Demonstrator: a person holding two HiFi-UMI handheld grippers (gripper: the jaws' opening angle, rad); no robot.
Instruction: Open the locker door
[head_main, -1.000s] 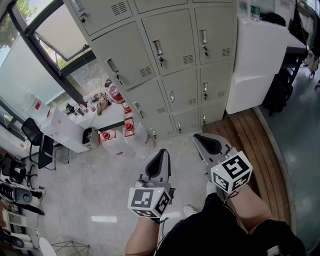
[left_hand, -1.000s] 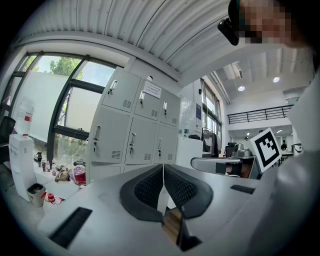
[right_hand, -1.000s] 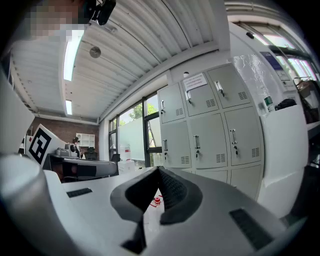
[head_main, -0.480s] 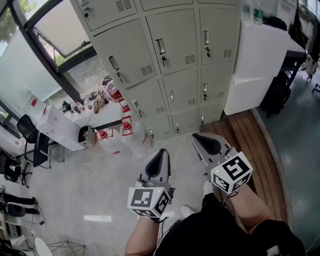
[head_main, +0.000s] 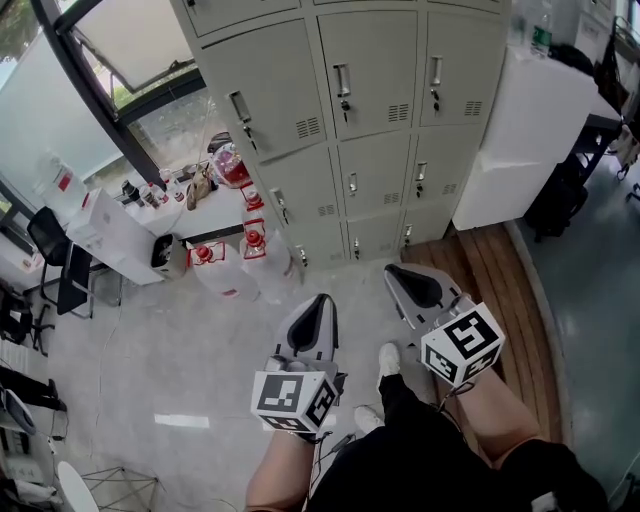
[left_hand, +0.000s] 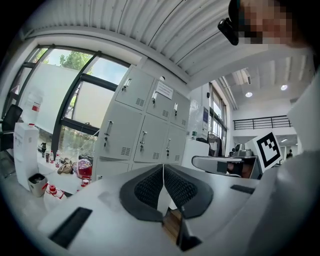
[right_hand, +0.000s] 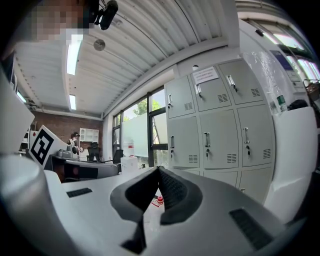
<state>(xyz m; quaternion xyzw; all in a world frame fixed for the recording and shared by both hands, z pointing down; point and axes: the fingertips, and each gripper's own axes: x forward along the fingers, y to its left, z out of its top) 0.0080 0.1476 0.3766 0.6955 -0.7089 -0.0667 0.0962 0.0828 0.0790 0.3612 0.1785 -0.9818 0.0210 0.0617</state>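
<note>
A bank of grey lockers (head_main: 365, 120) stands ahead, every door closed, each with a small handle and a key lock. Both grippers are held low in front of the person, well short of the lockers and touching nothing. My left gripper (head_main: 321, 302) is shut and empty; in the left gripper view its pads (left_hand: 150, 186) meet, with the lockers (left_hand: 145, 135) beyond. My right gripper (head_main: 396, 273) is also shut and empty. In the right gripper view the lockers (right_hand: 220, 125) rise behind its closed jaws.
A white cabinet (head_main: 520, 130) stands right of the lockers on a wooden floor strip (head_main: 500, 270). Water jugs with red caps (head_main: 255, 255), a white box (head_main: 115, 240) and a black chair (head_main: 50, 250) sit left, by the window. The person's shoe (head_main: 388, 358) is between the grippers.
The view has shifted toward the lockers and a foot has stepped forward between the grippers. Both grippers stay shut and in much the same place in the view.
</note>
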